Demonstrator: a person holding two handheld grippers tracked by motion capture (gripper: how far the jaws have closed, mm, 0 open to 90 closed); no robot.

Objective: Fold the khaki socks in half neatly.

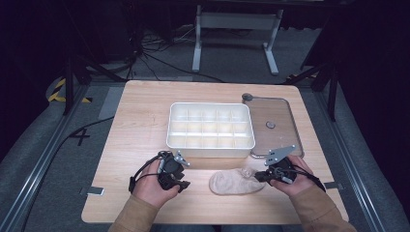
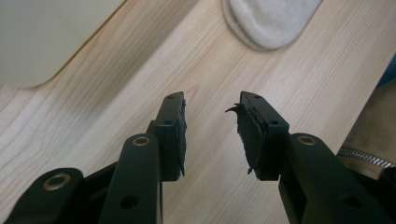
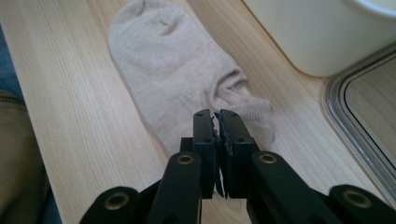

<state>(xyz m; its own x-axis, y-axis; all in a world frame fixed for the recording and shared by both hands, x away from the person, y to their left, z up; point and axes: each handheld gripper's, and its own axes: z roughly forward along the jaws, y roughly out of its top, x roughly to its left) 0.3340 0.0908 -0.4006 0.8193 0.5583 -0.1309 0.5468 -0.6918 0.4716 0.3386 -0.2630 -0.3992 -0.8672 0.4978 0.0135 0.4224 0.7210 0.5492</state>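
Note:
A beige sock (image 1: 237, 182) lies flat on the wooden table (image 1: 140, 135) near its front edge, toe to the left. My right gripper (image 1: 260, 176) is at the sock's cuff end. In the right gripper view its jaws (image 3: 216, 116) are shut together low over the cuff of the sock (image 3: 177, 79), and no fabric shows between the pads. My left gripper (image 1: 183, 185) sits left of the sock. Its jaws (image 2: 210, 105) stand open over bare wood, with the toe of the sock (image 2: 271, 23) ahead of them and apart from them.
A white compartment box (image 1: 210, 143) with several empty cells stands just behind the grippers and the sock. Its clear lid (image 1: 278, 121) lies flat to the right of it. The box's corner (image 2: 42, 42) is close to the left gripper, and its wall (image 3: 317, 37) is close to the right one.

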